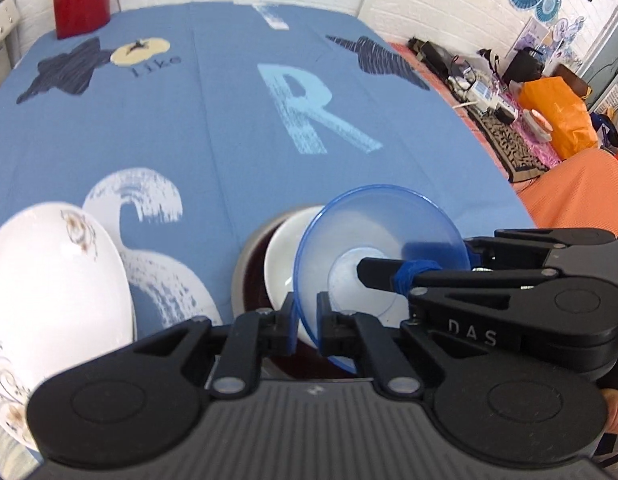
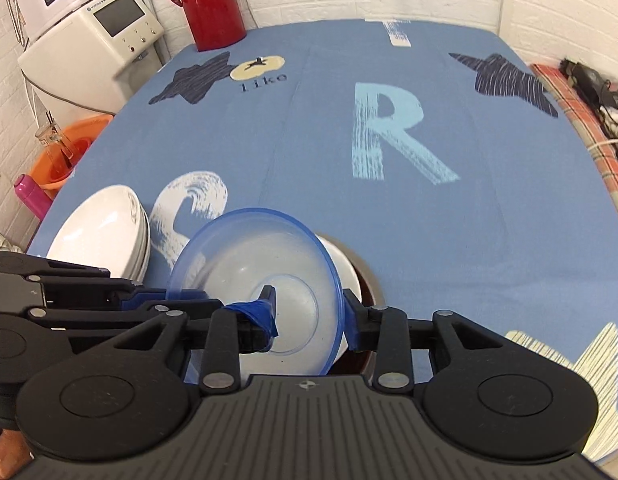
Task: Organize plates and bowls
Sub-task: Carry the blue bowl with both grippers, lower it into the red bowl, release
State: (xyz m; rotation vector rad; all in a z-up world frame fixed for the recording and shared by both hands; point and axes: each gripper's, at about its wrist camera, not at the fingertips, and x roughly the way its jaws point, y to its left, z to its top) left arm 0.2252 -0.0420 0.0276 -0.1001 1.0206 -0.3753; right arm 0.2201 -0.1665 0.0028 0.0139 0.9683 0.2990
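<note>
A clear blue bowl point(image 1: 369, 220) hangs tilted on its edge above the blue tablecloth point(image 1: 229, 120). My left gripper point(image 1: 305, 314) is shut on its near rim. My right gripper point(image 2: 309, 308) straddles the same bowl point(image 2: 245, 248), open. Its taped finger point(image 2: 255, 320) is inside and the other is outside the rim. Under the bowl, a white bowl point(image 1: 281, 256) sits nested in a dark brown bowl point(image 1: 247, 276). A stack of white plates point(image 1: 49, 300) with a brown pattern stands to the left, also seen in the right wrist view point(image 2: 105, 236).
A red flask point(image 2: 213, 4) stands at the table's far left corner, beside a white appliance point(image 2: 97, 40). An orange basin point(image 2: 65, 152) and a pink bottle point(image 2: 29, 196) sit off the left edge. Clutter and an orange bag point(image 1: 557, 116) lie to the right.
</note>
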